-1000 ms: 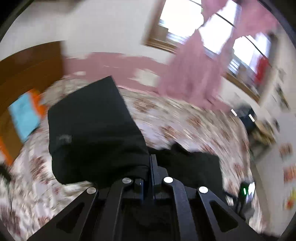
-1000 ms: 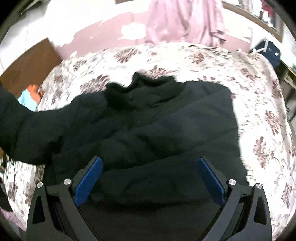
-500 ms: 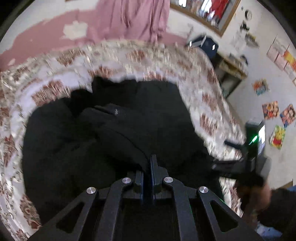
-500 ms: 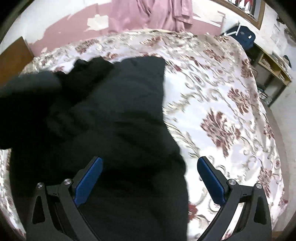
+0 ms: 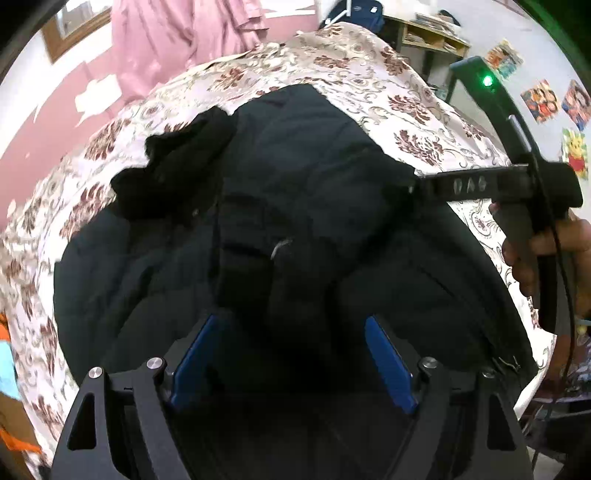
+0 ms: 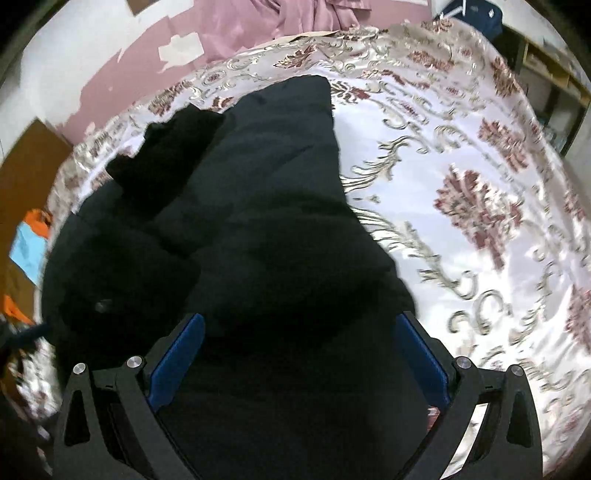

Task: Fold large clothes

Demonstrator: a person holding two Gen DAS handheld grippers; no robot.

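A large black padded jacket lies on a floral bedspread, its collar toward the far left and one sleeve folded across its front. My left gripper points down over the jacket's near part. Its jaws are opening, and the blue pads stand apart from the cloth lying between them. My right gripper hangs wide open over the jacket near its right edge, gripping nothing. In the left wrist view the right gripper's body shows at the right, held by a hand.
Bare bedspread stretches to the right of the jacket. A pink curtain and a peeling pink wall stand behind the bed. A dark bag and a wooden shelf are at the back right. Orange and blue items lie left.
The left gripper swung down over the bed with the sleeve, laid it across the jacket and opened its jaws. The right gripper shifted to the jacket's right edge, staying open.
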